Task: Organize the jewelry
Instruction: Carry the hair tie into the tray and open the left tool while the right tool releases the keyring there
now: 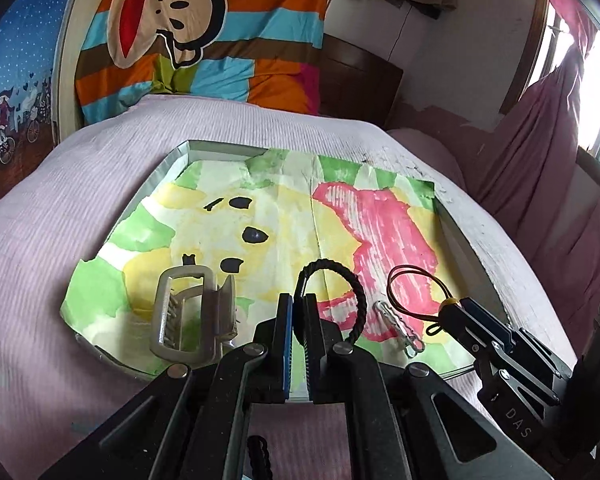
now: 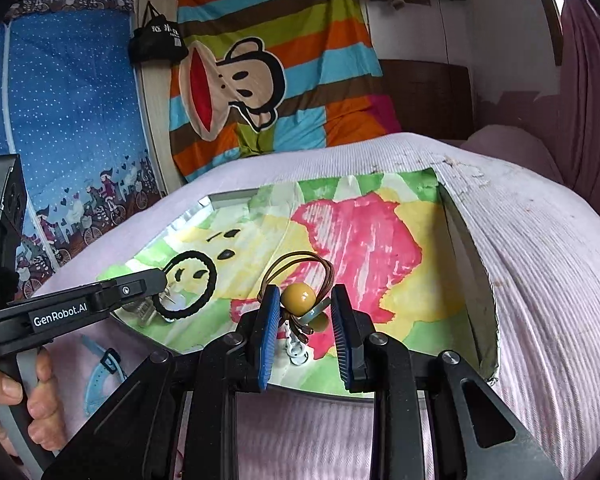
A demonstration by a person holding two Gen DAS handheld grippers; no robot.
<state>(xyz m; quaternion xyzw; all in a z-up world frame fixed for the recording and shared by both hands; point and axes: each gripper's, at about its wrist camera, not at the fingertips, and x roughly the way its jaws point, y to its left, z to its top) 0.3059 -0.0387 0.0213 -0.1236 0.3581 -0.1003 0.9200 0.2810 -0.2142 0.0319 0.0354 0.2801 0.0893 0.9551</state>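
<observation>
With the left gripper (image 1: 299,312) pinching the black braided hair loop (image 1: 332,300), close the right gripper's (image 2: 305,312) wide jaws squarely on the mustard-yellow bead (image 2: 298,299), not its thin brown cords (image 2: 300,266).

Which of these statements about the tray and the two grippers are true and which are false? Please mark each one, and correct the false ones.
1. The left gripper is shut on the black braided hair tie. True.
2. The right gripper is shut tight with nothing between its fingers. False: its fingers stand apart, with the yellow bead of the brown elastic hair tie between them.
3. The beige hair claw clip lies in the tray, to the left of the black tie. True.
4. The tray is lined with plain white paper. False: the painted paper shows green, yellow and pink.
5. A silver hair clip lies on the paper. True.
</observation>
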